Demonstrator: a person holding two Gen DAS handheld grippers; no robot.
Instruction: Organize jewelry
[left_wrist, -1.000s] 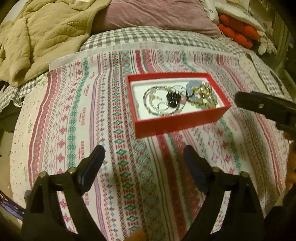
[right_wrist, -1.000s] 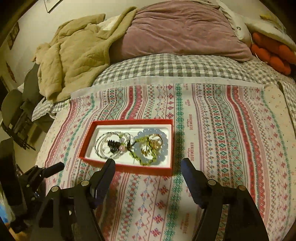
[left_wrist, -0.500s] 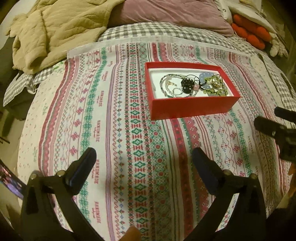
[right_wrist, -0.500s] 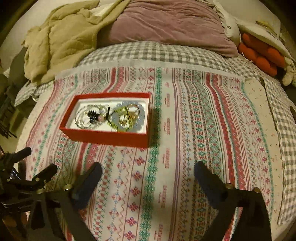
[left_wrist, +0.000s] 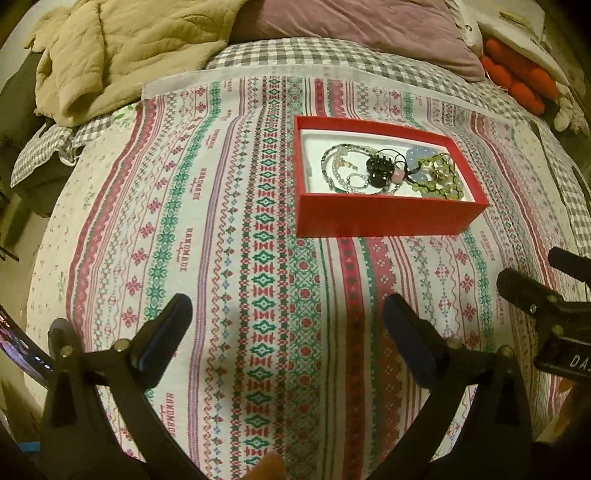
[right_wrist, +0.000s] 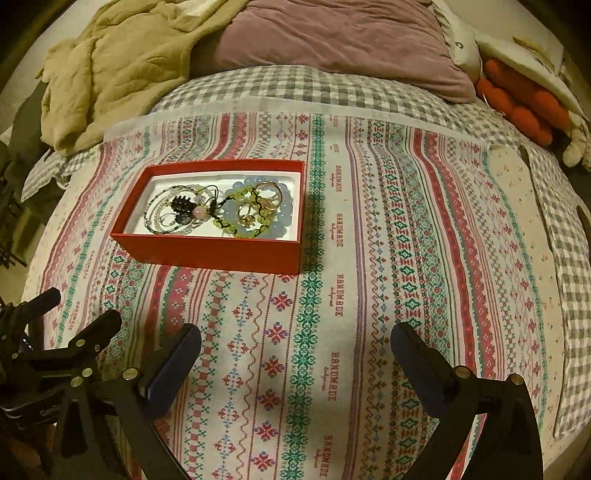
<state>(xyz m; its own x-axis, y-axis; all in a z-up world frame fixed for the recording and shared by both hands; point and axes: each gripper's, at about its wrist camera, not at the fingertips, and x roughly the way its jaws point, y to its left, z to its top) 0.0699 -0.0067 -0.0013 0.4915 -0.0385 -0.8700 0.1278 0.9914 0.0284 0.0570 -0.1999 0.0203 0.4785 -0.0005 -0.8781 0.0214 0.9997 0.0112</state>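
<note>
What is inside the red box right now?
The red box holds tangled jewelry: a blue bead bracelet, green beads, gold rings, clear bead strands and a black clip. Anything beneath the tangle is hidden.

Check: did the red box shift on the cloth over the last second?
No. The red box sits against the same green stripe of the patterned cloth in the right wrist view. Only the cameras pulled back.
</note>
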